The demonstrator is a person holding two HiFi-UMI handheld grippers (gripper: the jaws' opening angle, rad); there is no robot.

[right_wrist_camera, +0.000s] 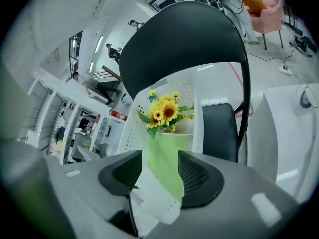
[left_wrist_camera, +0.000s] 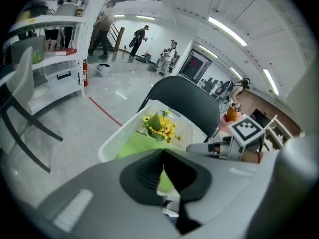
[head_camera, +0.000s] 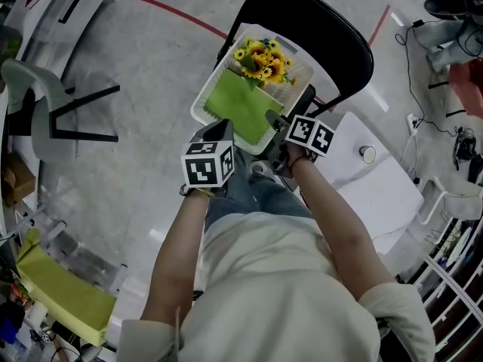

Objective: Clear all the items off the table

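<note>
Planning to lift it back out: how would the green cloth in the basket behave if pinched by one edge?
The green cloth lies flat in the white basket, so it is probably floppy and would hang from a pinched edge. It looks thin, so likely light. The sunflower bunch at its far end might get dragged.

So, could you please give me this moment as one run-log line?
scene: basket on chair | in basket: flowers, green cloth | left gripper: shut | right gripper: open above cloth
</note>
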